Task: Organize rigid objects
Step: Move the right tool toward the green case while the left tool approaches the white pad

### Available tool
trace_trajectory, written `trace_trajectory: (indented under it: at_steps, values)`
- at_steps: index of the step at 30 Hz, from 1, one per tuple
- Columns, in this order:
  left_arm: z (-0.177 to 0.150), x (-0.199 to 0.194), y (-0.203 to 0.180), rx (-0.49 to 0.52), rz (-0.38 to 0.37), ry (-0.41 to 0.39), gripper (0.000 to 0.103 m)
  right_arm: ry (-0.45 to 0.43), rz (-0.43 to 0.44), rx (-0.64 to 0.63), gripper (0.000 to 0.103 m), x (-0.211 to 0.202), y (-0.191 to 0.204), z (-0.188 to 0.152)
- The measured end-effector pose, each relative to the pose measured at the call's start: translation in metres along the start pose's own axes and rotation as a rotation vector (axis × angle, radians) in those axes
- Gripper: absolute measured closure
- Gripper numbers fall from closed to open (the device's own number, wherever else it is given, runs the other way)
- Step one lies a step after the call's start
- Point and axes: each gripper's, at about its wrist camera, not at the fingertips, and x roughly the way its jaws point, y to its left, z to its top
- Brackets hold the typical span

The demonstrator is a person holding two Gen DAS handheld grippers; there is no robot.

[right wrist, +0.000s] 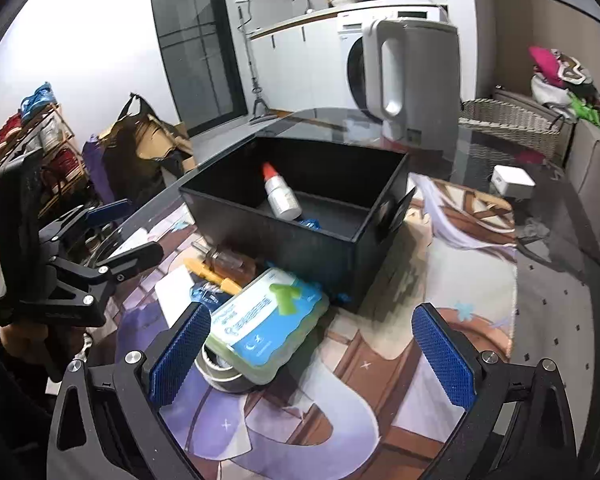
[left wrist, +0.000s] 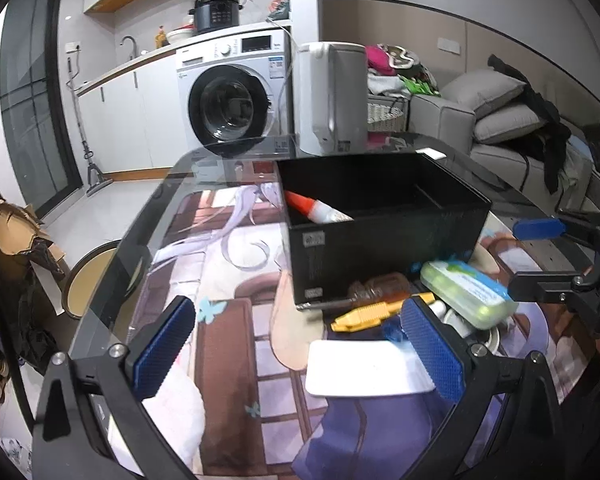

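Observation:
A black open box (left wrist: 384, 236) (right wrist: 300, 236) stands on the picture mat and holds a white bottle with a red cap (left wrist: 316, 207) (right wrist: 281, 193). In front of it lie a green-and-blue case (left wrist: 466, 292) (right wrist: 266, 320), a yellow tool (left wrist: 366, 315) (right wrist: 210, 274), an amber bottle (left wrist: 380, 286) (right wrist: 228, 261), a white card (left wrist: 364, 368) (right wrist: 176, 294) and a tape roll (right wrist: 224, 374). My left gripper (left wrist: 298, 350) is open and empty above the card. My right gripper (right wrist: 312, 356) is open and empty, with the case by its left finger.
A white and grey kettle (left wrist: 332, 98) (right wrist: 414, 76) stands behind the box on the glass table (right wrist: 560, 280). A white adapter (right wrist: 512, 182) lies at the right. A washing machine (left wrist: 234, 96) and sofa (left wrist: 500, 120) are beyond the table.

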Motion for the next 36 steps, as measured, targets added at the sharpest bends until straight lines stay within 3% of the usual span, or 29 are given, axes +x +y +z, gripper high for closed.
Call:
trace_trajectory:
  at_steps: [12,24,36]
  values:
    - [-0.01,0.01,-0.015,0.088,-0.084,0.111,0.0,0.026,0.027,-0.018,0.001,0.003,0.002,-0.002]
    - [-0.014,0.012,-0.027,0.155,-0.156,0.168,0.0,0.073,0.051,-0.028,0.001,0.013,0.002,-0.008]
    - [-0.021,0.023,-0.027,0.136,-0.151,0.211,0.0,0.109,0.05,0.018,0.001,0.033,0.012,-0.008]
